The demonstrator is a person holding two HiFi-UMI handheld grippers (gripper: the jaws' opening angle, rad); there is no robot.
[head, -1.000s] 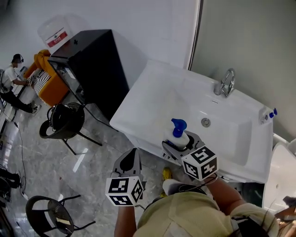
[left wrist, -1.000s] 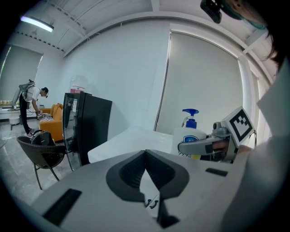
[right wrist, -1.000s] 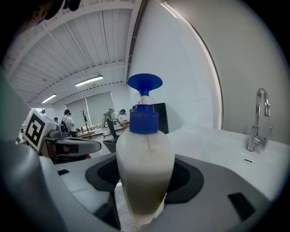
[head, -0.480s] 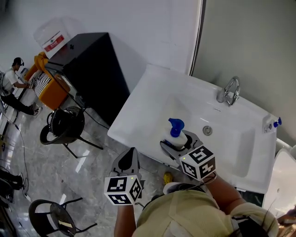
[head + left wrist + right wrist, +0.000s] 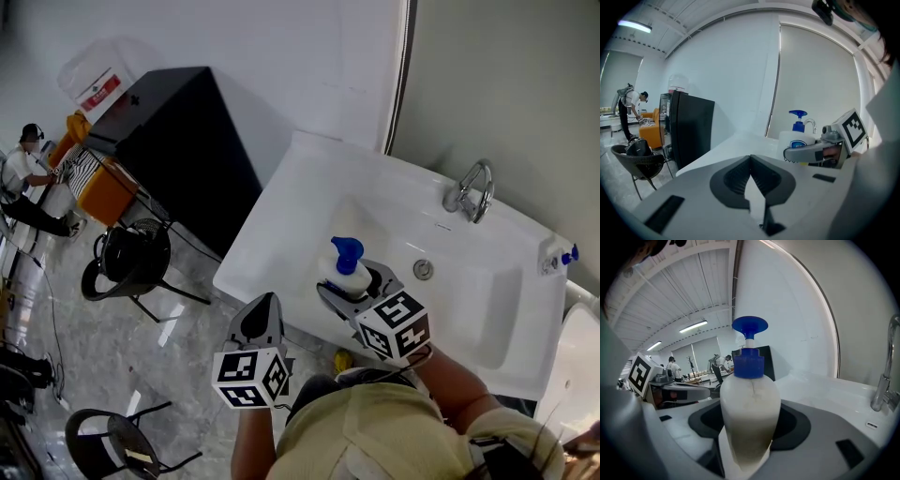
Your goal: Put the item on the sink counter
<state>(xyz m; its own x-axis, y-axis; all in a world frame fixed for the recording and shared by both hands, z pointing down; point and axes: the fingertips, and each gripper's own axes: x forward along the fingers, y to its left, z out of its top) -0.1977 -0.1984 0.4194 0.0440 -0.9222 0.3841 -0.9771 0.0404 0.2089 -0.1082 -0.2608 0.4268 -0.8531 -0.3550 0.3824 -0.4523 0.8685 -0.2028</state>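
One soap bottle (image 5: 343,275): white body, blue pump head, upright, clamped in the right gripper (image 5: 355,287) fingers over the front rim of the white sink (image 5: 300,192). Left gripper (image 5: 264,306) fingers are pressed together with nothing between them, off the sink's front edge. Count: one bottle, one faucet (image 5: 472,192), two grippers.

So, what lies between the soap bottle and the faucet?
Only the bare sink basin lies between the soap bottle and faucet, seen in the head view.
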